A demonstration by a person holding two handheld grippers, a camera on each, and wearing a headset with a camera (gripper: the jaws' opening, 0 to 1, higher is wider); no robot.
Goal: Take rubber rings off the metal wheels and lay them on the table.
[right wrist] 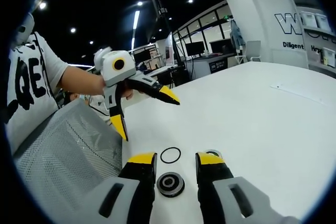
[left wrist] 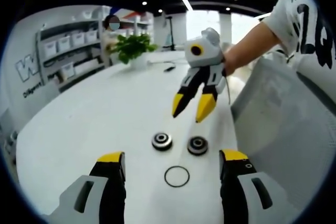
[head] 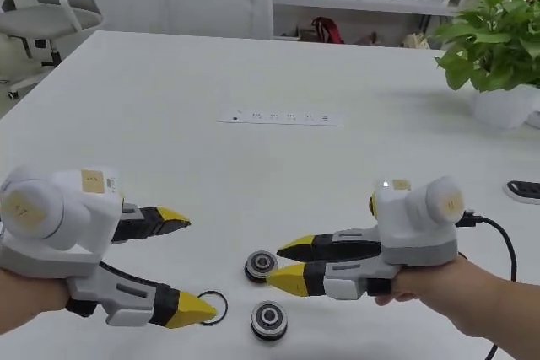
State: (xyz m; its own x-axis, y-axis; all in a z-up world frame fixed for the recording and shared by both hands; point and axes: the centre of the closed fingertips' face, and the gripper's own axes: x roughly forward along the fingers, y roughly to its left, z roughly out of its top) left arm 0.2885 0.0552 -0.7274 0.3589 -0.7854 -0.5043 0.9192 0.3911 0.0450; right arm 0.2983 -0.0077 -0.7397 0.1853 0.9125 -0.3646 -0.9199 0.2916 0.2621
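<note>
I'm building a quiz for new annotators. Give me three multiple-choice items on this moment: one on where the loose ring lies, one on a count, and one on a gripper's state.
1. Where is the loose rubber ring?
A) flat on the table, just ahead of the left gripper
B) around a wheel
C) clamped in the left gripper

2. How many metal wheels are on the table?
A) one
B) two
C) four

3. The left gripper's jaws are:
A) shut on a wheel
B) shut on the ring
C) wide open and empty

Answers:
1 A, the ring lies bare on the tabletop.
2 B, two wheels sit side by side.
3 C, the yellow tips stand far apart with nothing between them.
</note>
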